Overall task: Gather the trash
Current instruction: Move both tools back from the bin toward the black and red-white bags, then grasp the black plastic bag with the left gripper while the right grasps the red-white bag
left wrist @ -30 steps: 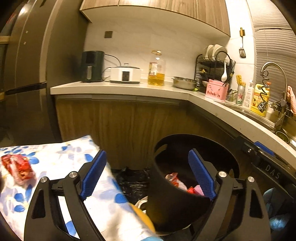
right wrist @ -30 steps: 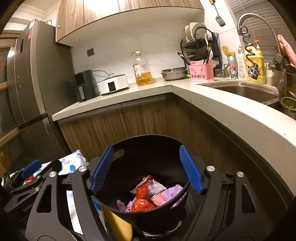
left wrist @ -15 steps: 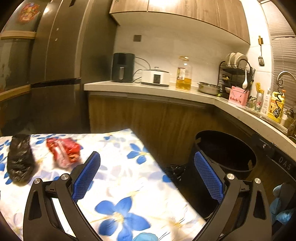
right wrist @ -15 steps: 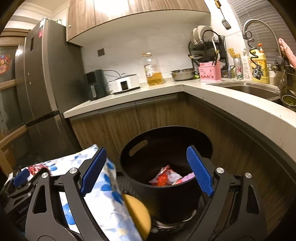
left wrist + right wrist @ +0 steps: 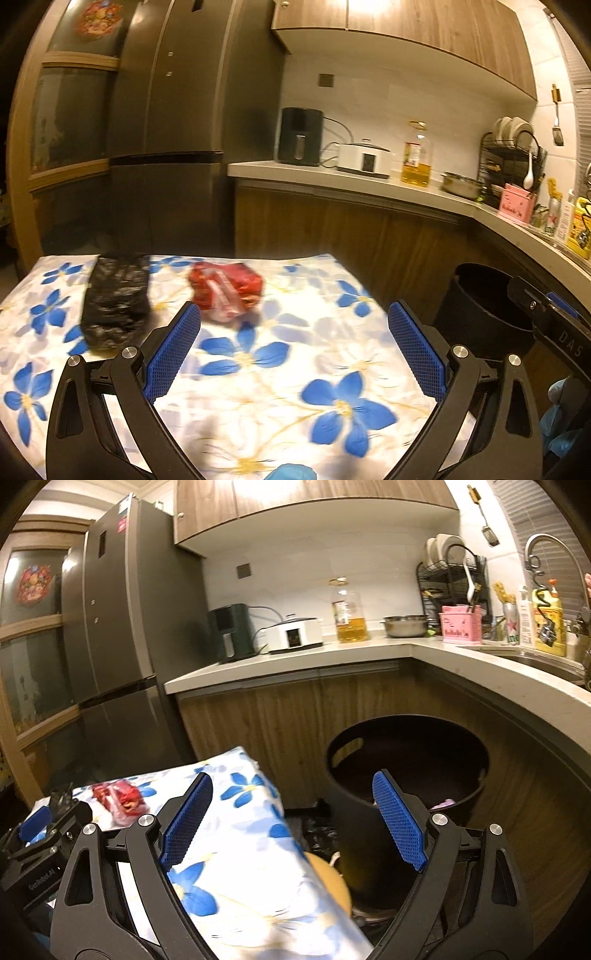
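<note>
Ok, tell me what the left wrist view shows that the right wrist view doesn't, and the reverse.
Only the left wrist view shows the whole black bag lying on the flowered tablecloth, left of the red wrapper.

Only the right wrist view looks into the black bin, with a bit of pink trash at its edge, plus the tap.

Both show the wrapper, tablecloth, bin, fridge and counter. Both grippers, left and right, are open and empty.

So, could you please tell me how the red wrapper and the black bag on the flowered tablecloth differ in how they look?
The red wrapper is bright red with pale patches and bunched into a rounded lump; the black bag is plain glossy black and lies as a long strip. The black bag covers more cloth than the red wrapper and lies to its left. Both are crinkled plastic resting loose on the flowered tablecloth, ahead of the left gripper, whose jaws are open and empty.
</note>
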A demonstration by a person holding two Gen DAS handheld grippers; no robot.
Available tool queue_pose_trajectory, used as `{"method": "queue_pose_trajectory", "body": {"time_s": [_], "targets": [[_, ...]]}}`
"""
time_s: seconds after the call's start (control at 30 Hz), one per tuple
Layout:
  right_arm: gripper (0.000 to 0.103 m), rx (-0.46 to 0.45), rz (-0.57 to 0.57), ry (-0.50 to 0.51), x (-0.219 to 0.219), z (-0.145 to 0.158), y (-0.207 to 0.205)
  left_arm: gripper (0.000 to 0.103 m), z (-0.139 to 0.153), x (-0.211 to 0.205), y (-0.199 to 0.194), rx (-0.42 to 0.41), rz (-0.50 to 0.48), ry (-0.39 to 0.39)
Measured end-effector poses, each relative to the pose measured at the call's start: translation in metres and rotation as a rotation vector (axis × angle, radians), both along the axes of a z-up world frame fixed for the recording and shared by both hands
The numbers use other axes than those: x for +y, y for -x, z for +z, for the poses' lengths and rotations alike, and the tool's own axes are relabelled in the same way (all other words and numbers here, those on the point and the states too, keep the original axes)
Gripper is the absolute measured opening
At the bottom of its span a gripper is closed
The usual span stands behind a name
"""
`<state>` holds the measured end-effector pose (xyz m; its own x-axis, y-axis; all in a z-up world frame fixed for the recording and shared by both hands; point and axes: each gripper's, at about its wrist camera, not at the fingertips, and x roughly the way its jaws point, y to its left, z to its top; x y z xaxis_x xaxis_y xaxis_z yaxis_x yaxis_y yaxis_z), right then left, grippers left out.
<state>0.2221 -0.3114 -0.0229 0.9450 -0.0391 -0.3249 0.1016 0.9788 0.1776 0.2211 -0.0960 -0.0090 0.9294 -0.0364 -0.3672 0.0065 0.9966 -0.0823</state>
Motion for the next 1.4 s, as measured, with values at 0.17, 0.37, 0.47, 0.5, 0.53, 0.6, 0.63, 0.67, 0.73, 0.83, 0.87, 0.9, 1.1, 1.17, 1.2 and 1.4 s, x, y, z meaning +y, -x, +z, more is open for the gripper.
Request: {"method": "queue_pose_trajectory", "body": {"time_s": [0.17,0.37,0.47,0.5,0.53,0.6,0.63,0.67,0.73,0.83,0.87,0.9,1.1,1.17,1.2,1.4], "targets": [[0.087,0.007,0.060,0.004,0.031,-0.002,-0.008,0.097,-0.001,0.029,0.006,-0.002,0.055,-0.008],[0.087,0.017,0.136,0.022,0.071,-0.007,-0.017,0.097,-0.003,0.072,0.010,-0.004,0.152,-0.023],[0.087,0.021,0.168,0.031,0.090,-0.010,-0.020,0.097,-0.007,0.098,0.005,0.003,0.207,-0.023],[0.087,0.023,0.182,0.034,0.097,-0.011,-0.022,0.097,-0.008,0.103,0.003,0.007,0.219,-0.024],[0.087,0.023,0.191,0.037,0.102,-0.011,-0.023,0.097,-0.009,0.109,0.001,0.013,0.231,-0.026],[0.087,0.023,0.211,0.045,0.113,-0.013,-0.026,0.097,-0.012,0.120,-0.003,0.024,0.252,-0.023],[0.087,0.024,0.218,0.048,0.117,-0.014,-0.026,0.097,-0.013,0.126,-0.005,0.029,0.260,-0.020],[0.087,0.025,0.224,0.049,0.121,-0.015,-0.028,0.097,-0.015,0.132,-0.008,0.034,0.264,-0.014],[0.087,0.030,0.237,0.050,0.129,-0.016,-0.032,0.097,-0.016,0.140,-0.012,0.041,0.270,-0.005],[0.087,0.033,0.253,0.053,0.138,-0.017,-0.038,0.097,-0.018,0.148,-0.020,0.042,0.276,-0.005],[0.087,0.033,0.258,0.054,0.141,-0.017,-0.040,0.097,-0.018,0.152,-0.025,0.043,0.277,-0.004],[0.087,0.033,0.262,0.054,0.144,-0.017,-0.042,0.097,-0.018,0.154,-0.028,0.046,0.283,-0.005],[0.087,0.032,0.296,0.064,0.165,-0.018,-0.056,0.097,-0.020,0.166,-0.053,0.060,0.300,-0.001],[0.087,0.029,0.303,0.069,0.170,-0.018,-0.060,0.097,-0.022,0.166,-0.061,0.067,0.302,-0.012],[0.087,0.028,0.306,0.073,0.173,-0.018,-0.063,0.097,-0.024,0.166,-0.065,0.073,0.300,-0.020],[0.087,0.029,0.319,0.087,0.186,-0.020,-0.079,0.097,-0.041,0.168,-0.083,0.134,0.288,-0.035]]}}
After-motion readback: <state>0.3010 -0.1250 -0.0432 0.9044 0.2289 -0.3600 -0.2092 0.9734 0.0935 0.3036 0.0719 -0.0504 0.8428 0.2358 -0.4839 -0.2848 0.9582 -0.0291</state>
